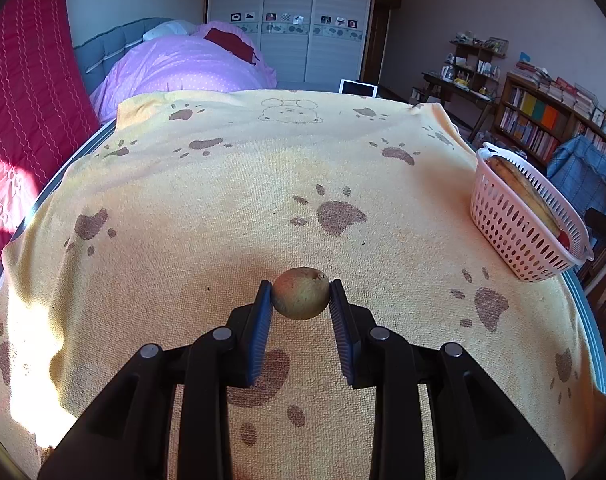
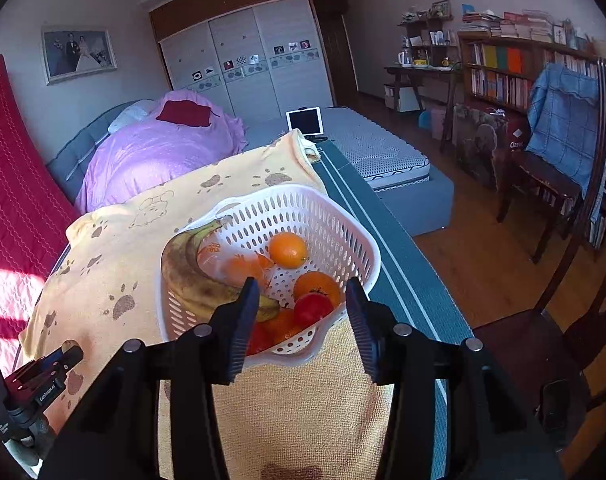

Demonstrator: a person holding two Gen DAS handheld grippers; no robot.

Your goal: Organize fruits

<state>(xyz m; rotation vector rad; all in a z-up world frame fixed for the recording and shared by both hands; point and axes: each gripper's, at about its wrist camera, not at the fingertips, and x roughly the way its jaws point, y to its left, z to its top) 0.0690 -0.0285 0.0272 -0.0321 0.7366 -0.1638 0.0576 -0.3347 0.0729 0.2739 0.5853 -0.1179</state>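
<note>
Bedroom, worktop under yellow paw-print towel. Our left tongs pinch the brownish round kiwi-like fruit for carrying; right tongs gape empty above the white perforated plastic basket holding banana, oranges.

A bedroom in a home. A bed with a purple quilt and a red pillow is the main landmark. Behind the bed stands a white wardrobe with sliding doors and small picture stickers. On the wall above the bed's head hangs a framed wedding photo. Far to the right of the bed, a bookshelf packed with books lines the wall, with a wooden chair draped in a blue blanket in front of it.
</note>
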